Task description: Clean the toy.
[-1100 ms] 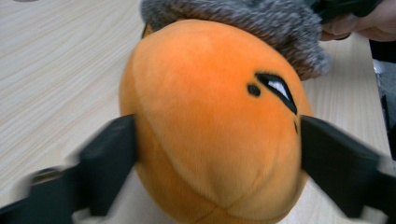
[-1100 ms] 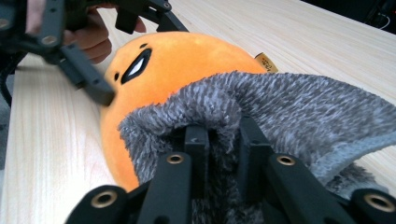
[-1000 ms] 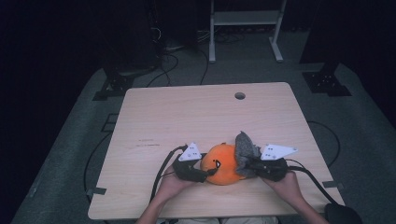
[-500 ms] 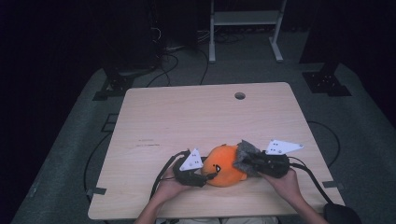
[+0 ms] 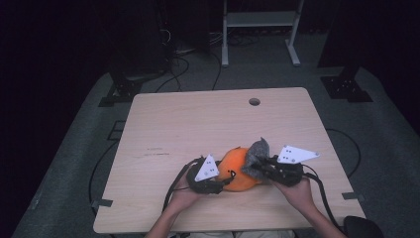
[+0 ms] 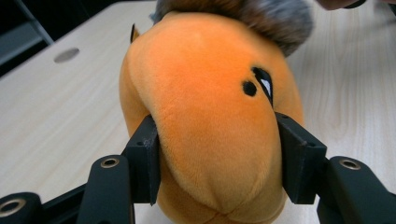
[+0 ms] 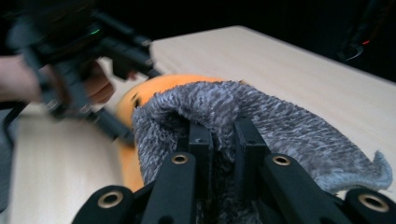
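An orange plush toy (image 5: pixel 238 169) with a black eye sits near the table's front edge. In the left gripper view its soft body (image 6: pixel 210 107) bulges between the two black jaws. My left gripper (image 5: pixel 225 182) (image 6: pixel 217 158) has just been closing and now presses into the toy from both sides. A grey knitted cloth (image 5: pixel 256 152) (image 7: pixel 285 121) lies over the toy's right top. My right gripper (image 5: pixel 258 166) (image 7: pixel 224 135) is shut on a fold of this cloth. The orange toy (image 7: pixel 154 88) shows behind the cloth in the right gripper view.
The light wooden table (image 5: pixel 198 124) has a round cable hole (image 5: pixel 254 101) at its far edge. A white metal frame (image 5: pixel 260 20) and cables lie on the dark floor beyond. Both forearms come in over the front edge.
The left jaws have closed in on the orange toy. The right gripper has lifted slightly with the grey cloth in it.
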{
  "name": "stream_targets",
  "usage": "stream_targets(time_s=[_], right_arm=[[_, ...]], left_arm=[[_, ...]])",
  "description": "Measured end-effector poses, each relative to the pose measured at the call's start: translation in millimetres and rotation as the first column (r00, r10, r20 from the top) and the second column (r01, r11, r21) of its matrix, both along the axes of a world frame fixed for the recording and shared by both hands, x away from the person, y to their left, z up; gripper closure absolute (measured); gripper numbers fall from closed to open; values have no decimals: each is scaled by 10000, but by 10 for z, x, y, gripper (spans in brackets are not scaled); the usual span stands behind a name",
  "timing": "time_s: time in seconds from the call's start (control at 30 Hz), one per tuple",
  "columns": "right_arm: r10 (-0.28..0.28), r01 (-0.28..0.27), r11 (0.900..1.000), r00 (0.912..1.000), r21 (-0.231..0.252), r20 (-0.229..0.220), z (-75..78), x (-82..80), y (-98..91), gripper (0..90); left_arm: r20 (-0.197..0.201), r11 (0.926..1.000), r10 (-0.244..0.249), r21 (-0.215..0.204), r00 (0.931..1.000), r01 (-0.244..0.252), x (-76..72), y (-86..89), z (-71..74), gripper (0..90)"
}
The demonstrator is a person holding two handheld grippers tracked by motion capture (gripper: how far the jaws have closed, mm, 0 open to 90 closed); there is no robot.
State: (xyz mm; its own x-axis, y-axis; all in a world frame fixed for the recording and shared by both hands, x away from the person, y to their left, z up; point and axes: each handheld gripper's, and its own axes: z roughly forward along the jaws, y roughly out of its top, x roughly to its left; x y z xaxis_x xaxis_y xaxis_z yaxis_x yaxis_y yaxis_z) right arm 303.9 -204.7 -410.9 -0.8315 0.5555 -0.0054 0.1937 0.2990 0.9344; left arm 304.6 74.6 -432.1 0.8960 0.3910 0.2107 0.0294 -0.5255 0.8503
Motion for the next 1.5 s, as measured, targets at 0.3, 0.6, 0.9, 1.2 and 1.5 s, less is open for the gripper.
stream_targets(time_s=[0.3, 0.6, 0.9, 1.2, 1.5], right_arm=[[12, -59, 9969, 9982, -788, -593, -228, -27, 27, 795], [324, -305, 9980, 9989, -560, 327, -16, -170, 136, 796], [-532, 511, 9941, 9984, -956, -185, -188, -147, -150, 797], [82, -66, 9992, 9991, -393, 406, -14, -179, 43, 796], [-417, 427, 9961, 9990, -770, 145, -111, -211, -151, 796]], left_arm=[[-2352, 9934, 223, -1039, 9717, -480, 146, 102, -27, 72], [-1577, 9976, -142, -691, 9874, 34, 61, 41, -42, 390], [-1162, 9983, -269, -552, 9929, 206, 32, 41, -36, 397], [-531, 9991, -428, -88, 9977, 424, -40, -17, -21, 403], [-377, 9988, -489, -42, 9981, 488, -46, -63, -21, 396]])
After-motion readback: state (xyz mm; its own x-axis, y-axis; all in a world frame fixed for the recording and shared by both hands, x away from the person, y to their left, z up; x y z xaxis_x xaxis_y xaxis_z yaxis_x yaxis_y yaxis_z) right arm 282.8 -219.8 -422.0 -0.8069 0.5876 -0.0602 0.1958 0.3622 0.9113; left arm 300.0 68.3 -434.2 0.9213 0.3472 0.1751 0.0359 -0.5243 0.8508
